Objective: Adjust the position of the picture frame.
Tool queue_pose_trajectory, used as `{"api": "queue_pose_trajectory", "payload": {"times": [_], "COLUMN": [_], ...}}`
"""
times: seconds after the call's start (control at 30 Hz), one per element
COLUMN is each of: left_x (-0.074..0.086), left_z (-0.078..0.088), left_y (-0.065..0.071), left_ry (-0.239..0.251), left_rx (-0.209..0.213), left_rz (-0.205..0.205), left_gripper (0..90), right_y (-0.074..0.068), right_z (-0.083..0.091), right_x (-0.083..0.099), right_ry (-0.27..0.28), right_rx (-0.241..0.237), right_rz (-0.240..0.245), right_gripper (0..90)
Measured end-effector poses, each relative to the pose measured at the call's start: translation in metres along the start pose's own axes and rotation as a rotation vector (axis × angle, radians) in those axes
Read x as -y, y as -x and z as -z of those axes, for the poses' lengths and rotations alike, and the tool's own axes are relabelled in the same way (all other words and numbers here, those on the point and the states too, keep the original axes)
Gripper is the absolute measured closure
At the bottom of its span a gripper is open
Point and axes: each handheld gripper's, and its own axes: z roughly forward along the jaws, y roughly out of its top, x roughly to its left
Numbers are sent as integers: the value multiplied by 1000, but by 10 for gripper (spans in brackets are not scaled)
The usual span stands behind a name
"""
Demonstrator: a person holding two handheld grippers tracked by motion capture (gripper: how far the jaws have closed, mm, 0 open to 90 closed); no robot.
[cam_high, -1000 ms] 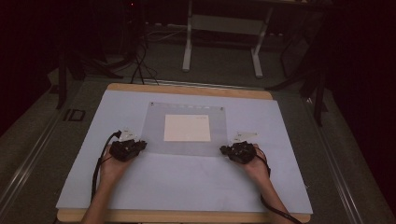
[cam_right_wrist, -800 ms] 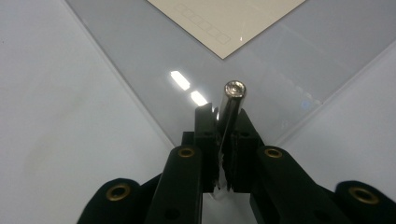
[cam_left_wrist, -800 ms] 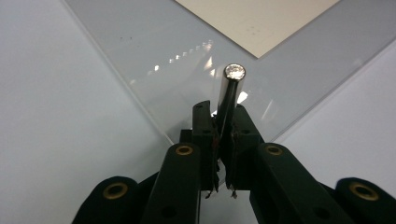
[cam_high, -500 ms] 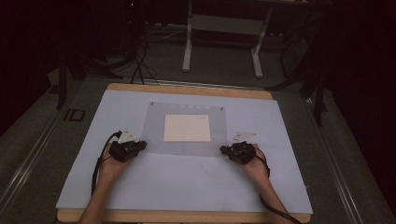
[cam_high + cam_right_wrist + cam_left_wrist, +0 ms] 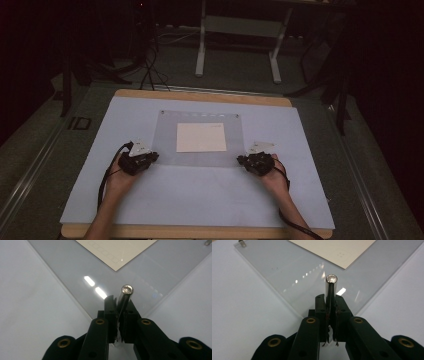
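Here each hand-held gripper holds a small metal pin: the left pin (image 5: 331, 288) stands clamped between the closed jaws of the left hand-held gripper (image 5: 331, 305), its round shiny end facing the camera, and the right pin (image 5: 125, 296) sits the same way in the right hand-held gripper (image 5: 120, 305). Both pins hover over the near corners of a clear plastic sheet (image 5: 165, 150) that lies flat on the tabletop (image 5: 210, 195), with a cream paper square (image 5: 201, 137) under or on its middle. In the high view the left hand-held gripper (image 5: 148, 159) sits at the sheet's near left corner and the right one (image 5: 247, 161) at its near right corner.

The pins look stiff, smooth and light, so they could slip or tilt in the pads; a hold low on the shaft, as now, seems firmest. Another small metal piece (image 5: 242, 243) rests at a far corner of the sheet. The sheet itself looks thin, glossy and prone to sliding.
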Motion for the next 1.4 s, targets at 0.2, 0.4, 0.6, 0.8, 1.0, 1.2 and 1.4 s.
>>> {"api": "queue_pose_trajectory", "payload": {"times": [0.2, 0.4, 0.6, 0.8, 1.0, 1.2, 1.4], "left_x": [-3, -10, -16, -18, -14, -14, -20], "left_z": [1, 9, 14, 21, 31, 40, 38], "left_y": [9, 25, 40, 57, 73, 96, 130], "left_ry": [-3, 4, -12, -14, -14, -8, -25], "left_rx": [-24, -56, -80, -94, -49, -5, 52], "left_rz": [-44, -90, -130, -155, -142, -167, -242], "left_gripper": [840, 834, 826, 820, 819, 814, 813], "right_y": [3, 12, 23, 35, 49, 59, 68], "right_z": [0, 0, -1, -7, -19, -33, -55], "right_x": [0, -1, -1, -6, -19, -36, -48], "right_ry": [5, 24, 39, 54, 80, 101, 115], "right_rx": [28, 48, 47, 59, 42, 30, 19], "right_rz": [-3, -37, -74, -114, -157, -194, -246], "right_gripper": [853, 852, 855, 856, 857, 857, 854]}}
